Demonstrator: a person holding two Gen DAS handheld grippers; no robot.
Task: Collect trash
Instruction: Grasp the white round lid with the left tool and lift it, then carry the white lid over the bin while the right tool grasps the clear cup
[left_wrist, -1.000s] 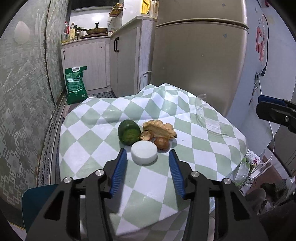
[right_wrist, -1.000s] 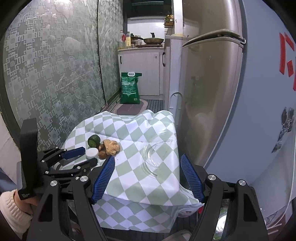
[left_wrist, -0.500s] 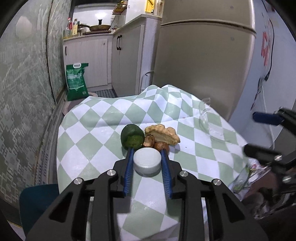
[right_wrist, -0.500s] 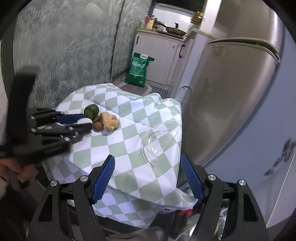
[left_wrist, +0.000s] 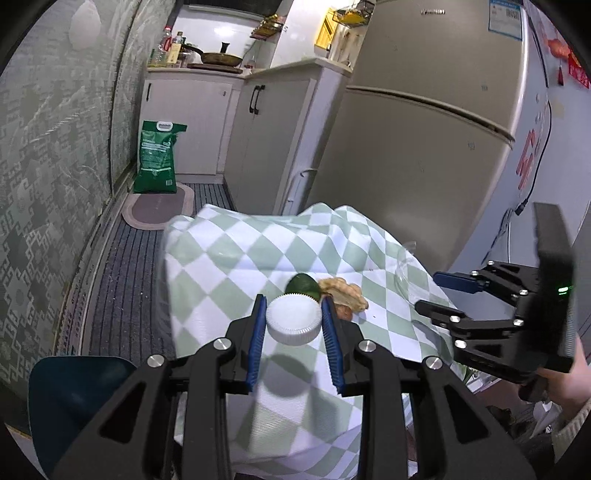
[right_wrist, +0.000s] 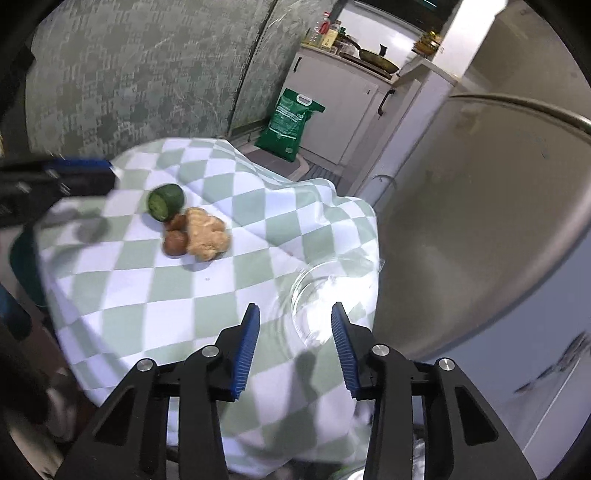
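My left gripper (left_wrist: 294, 314) is shut on a white ribbed cap (left_wrist: 293, 319) and holds it just above the green-and-white checked tablecloth (left_wrist: 229, 258). Behind the cap lie a green round piece (left_wrist: 301, 285) and a knob of ginger (left_wrist: 345, 293). In the right wrist view the same green piece (right_wrist: 165, 201), the ginger (right_wrist: 207, 232) and a small brown ball (right_wrist: 174, 243) sit mid-table. My right gripper (right_wrist: 294, 308) hangs over a clear plastic container (right_wrist: 332, 288) at the table's right edge. Its jaws are closing, with the container's near rim between them and no pad visibly pressing. The left gripper (right_wrist: 107, 173) is a blur at the left.
A tall beige fridge (left_wrist: 424, 147) stands right behind the table. A green sack (left_wrist: 157, 158) and an oval mat (left_wrist: 159, 206) lie on the floor by white cabinets (left_wrist: 192, 122). A dark teal seat (left_wrist: 74, 387) is at lower left. A hand (left_wrist: 569, 384) holds the right gripper (left_wrist: 428, 291).
The left jaws closed on the white cap and lifted it off the cloth. The right gripper rolled, dropped toward the clear container, and its jaws narrowed.
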